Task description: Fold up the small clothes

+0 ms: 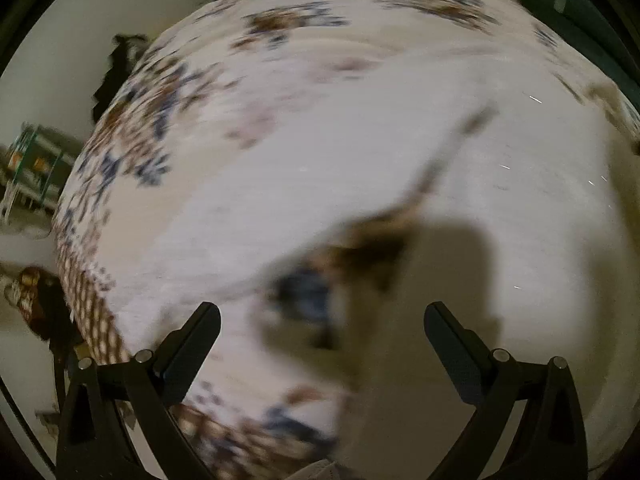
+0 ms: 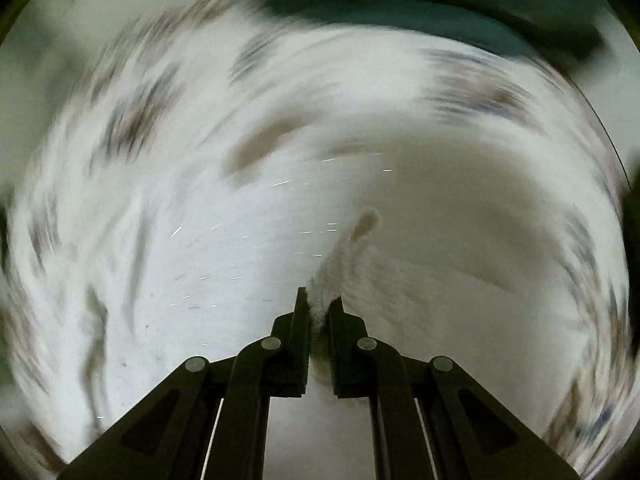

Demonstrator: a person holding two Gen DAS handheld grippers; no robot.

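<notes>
Garment [image 2: 400, 280] edge sits pinched in the right gripper [image 2: 319, 304] mid-fold (all blurred); left gripper [image 1: 322, 312], released, hangs over the bedspread [image 1: 280, 140] and should probably catch the opposite corner.

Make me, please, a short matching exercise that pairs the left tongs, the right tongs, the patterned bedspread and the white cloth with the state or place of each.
Things:
1. left tongs
2. right tongs
3. patterned bedspread
4. white cloth

States or places:
A. pinched at its edge
B. spread out beneath everything
C. open, nothing between them
D. shut on fabric

Pairs: 1-C, 2-D, 3-B, 4-A
</notes>
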